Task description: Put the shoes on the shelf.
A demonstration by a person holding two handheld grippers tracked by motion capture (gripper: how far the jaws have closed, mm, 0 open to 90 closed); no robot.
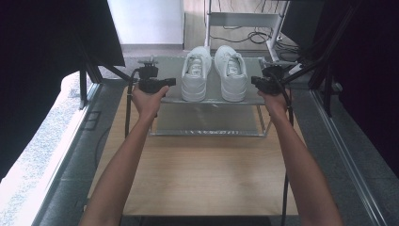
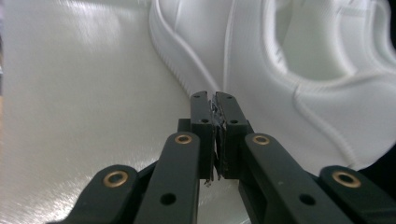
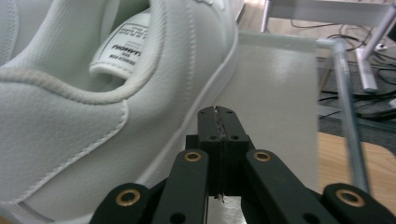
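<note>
Both hand-held grippers, left [image 2: 215, 100] & right [image 3: 218, 114], closed empty beside white shoes [image 1: 214, 70] on shelf [image 1: 207, 117]

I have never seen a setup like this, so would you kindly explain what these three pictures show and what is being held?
A person stands at a wooden table and holds a hand tool with two black jaws in each hand: the left gripper and the right gripper. The high view looks down from above the person. The other two pictures come from small cameras riding on each gripper, looking along its jaws. On the table stands a small metal rack with a pair of white shoes on its top shelf: the left shoe and the right shoe. Both grippers are shut beside the shoes, with nothing between the jaws.
</note>
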